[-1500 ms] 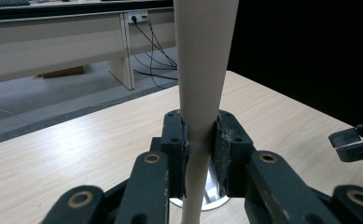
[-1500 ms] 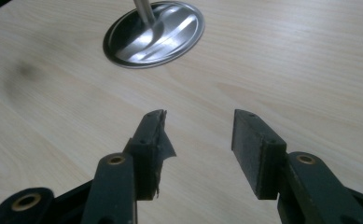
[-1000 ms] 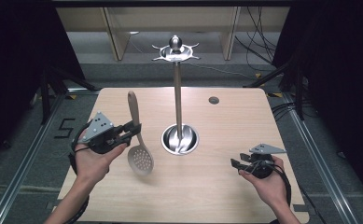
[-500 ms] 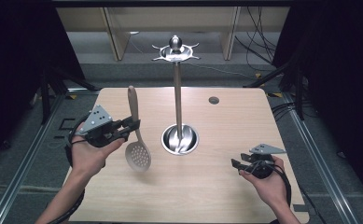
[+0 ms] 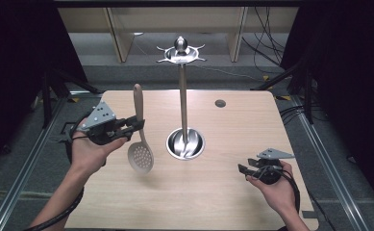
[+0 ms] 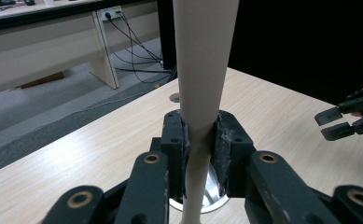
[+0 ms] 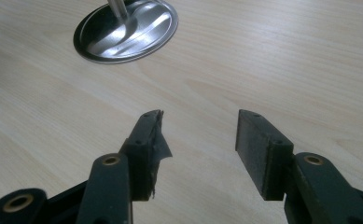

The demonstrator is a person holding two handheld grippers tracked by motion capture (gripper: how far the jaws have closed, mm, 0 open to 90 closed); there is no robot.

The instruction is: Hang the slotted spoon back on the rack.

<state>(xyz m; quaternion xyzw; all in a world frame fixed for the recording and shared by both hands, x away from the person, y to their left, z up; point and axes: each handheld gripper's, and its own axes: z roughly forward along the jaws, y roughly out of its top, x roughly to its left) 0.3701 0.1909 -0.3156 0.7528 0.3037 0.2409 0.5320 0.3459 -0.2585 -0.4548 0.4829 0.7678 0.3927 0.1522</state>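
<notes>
the steel utensil stand (image 5: 184,120) rises from its round base dish on the worktop (image 5: 232,192). left of the stand, the left gripper (image 5: 135,126) clamps a beige slotted spoon (image 5: 140,155) upright by its handle, bowl down. right of the stand, the right gripper (image 5: 244,171) hovers low with jaws apart.

High view looks forward and down over the whole surface (image 5: 252,192); both gripper views sit close, sharing the steel stand base (image 5: 185,143).

A tall metal stand (image 5: 183,103) blocked the frame's center (its round base (image 5: 185,143) too); bare table (image 5: 252,120) lay open at right and bottom.
</notes>
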